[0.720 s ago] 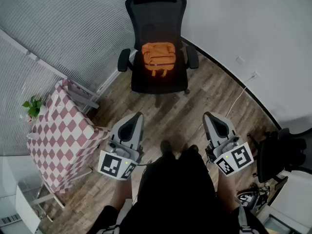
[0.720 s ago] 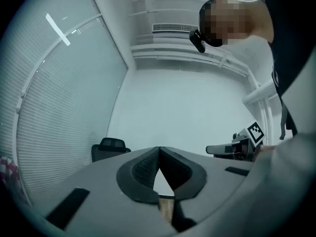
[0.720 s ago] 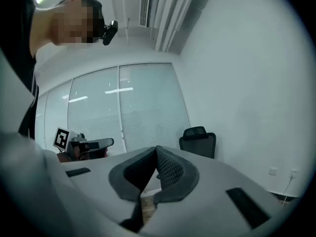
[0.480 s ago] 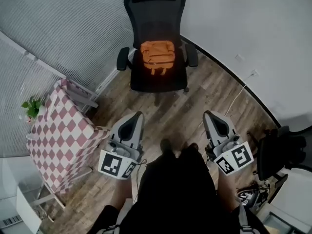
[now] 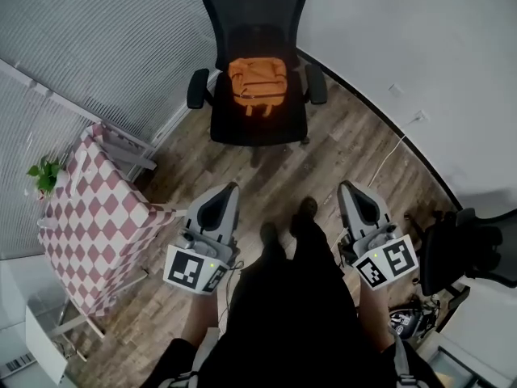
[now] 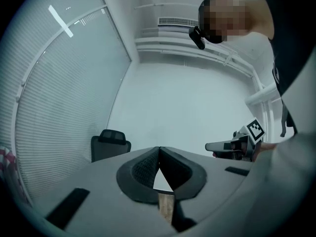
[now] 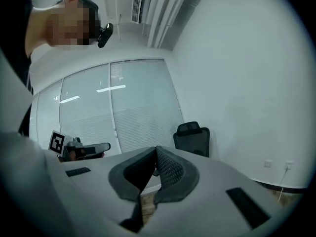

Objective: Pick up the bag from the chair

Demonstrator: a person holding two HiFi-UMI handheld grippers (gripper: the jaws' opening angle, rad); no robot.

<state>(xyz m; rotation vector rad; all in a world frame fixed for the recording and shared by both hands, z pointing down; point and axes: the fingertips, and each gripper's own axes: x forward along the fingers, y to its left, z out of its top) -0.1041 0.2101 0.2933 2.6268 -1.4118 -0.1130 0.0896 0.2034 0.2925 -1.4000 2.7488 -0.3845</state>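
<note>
An orange bag (image 5: 257, 86) lies on the seat of a black office chair (image 5: 254, 23) at the top middle of the head view. Both grippers hang low and near me, well short of the chair. My left gripper (image 5: 230, 187) is shut with nothing in it, its tips meeting in the left gripper view (image 6: 158, 148). My right gripper (image 5: 346, 186) is shut and empty too, its tips touching in the right gripper view (image 7: 156, 147). Only the chair's back shows in the gripper views (image 6: 109, 142) (image 7: 192, 137); the bag is hidden there.
A table with a pink-and-white checked cloth (image 5: 93, 217) stands at the left, with a small plant (image 5: 44, 175) beside it. Another black chair (image 5: 468, 253) sits at the right. A white cable (image 5: 394, 162) runs along the wooden floor to a wall socket. Blinds cover the left wall.
The person has stepped forward, one foot now ahead of the other. The chair and bag have shifted slightly up and left in the view. Both grippers stay shut.
</note>
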